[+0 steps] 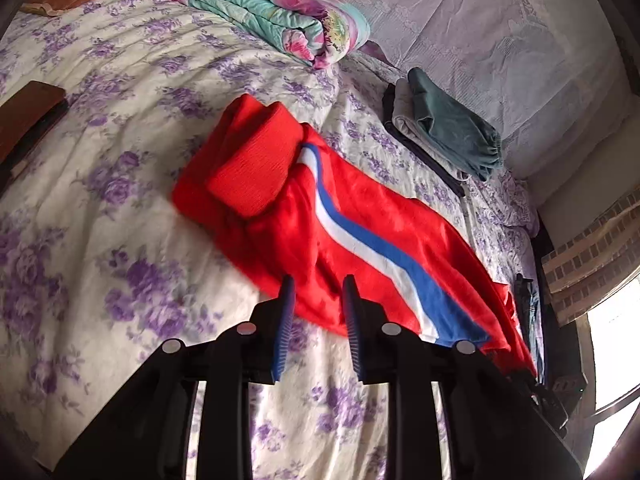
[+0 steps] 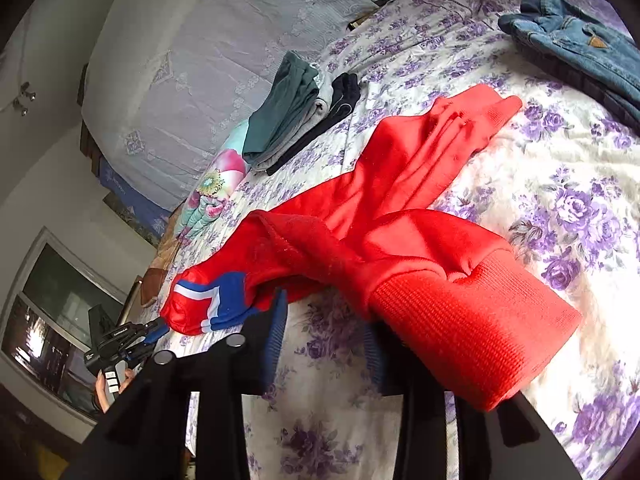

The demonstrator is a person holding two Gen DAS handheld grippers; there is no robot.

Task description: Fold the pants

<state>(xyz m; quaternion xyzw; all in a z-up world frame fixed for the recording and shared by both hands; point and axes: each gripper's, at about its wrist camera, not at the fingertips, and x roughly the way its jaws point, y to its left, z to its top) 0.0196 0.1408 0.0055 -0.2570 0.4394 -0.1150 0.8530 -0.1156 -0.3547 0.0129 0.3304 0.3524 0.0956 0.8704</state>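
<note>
The red pants lie mid-bed, long axis diagonal; ribbed cuffs point toward the quilt, waist toward the window-side edge. The left claw hangs open, empty, over their near edge. The right claw is open beside a cuff.

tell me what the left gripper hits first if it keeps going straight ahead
Probably the red pants: the open left gripper points at their near edge, with only bedsheet beneath. Depth is uncertain.
</note>
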